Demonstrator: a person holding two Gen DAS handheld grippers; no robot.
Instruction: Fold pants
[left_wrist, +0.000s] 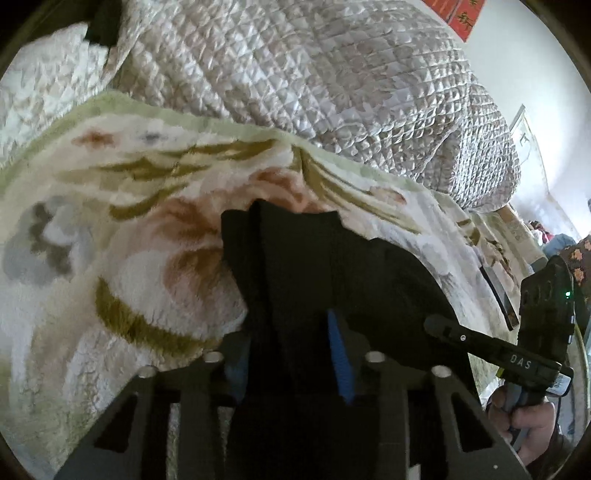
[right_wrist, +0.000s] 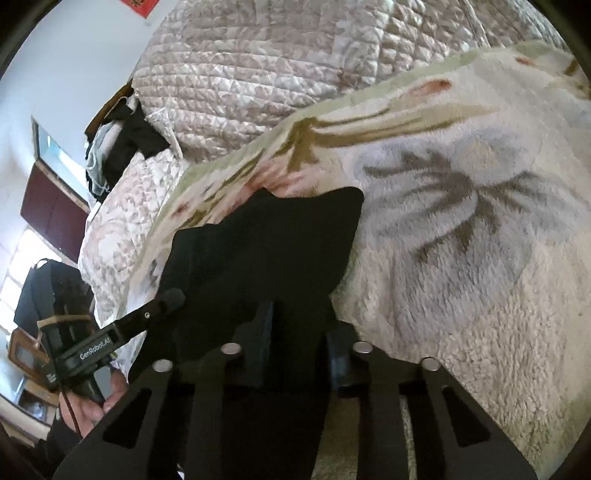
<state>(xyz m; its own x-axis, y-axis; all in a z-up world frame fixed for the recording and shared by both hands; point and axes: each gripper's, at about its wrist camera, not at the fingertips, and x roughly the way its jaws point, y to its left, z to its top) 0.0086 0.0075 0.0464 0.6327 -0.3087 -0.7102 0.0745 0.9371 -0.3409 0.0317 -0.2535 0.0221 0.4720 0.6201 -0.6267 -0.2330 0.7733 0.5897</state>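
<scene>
A big quilted cover (left_wrist: 295, 66) is piled at the far side of the bed, and in front of it lies a fluffy blanket (left_wrist: 122, 229) with a pattern of flowers. On this blanket, close to the near edge, rest the black pants (left_wrist: 314, 258). They are bunched and partly lifted, and the far end makes a folded, uneven edge on the pile.

The left gripper (left_wrist: 291, 354) has its two fingers pressed together on a fold of the black cloth; one blue pad (left_wrist: 340, 354) shows beside the fabric. The right gripper (right_wrist: 295, 332) also pinches the pants (right_wrist: 266, 251), with cloth filling the narrow space between its fingers. Each gripper shows in the other's view, near the side edge of the garment, with a hand (left_wrist: 524, 424) under it.

I judge the cloth to be light, soft and limp, so it will sag between the two holds and will not keep a crease alone. It looks smooth, so a thin pinch may slip. The fluffy blanket may drag on it. Better to hold at a thick place, such as a hem or the waistband, with both grips well apart.
</scene>
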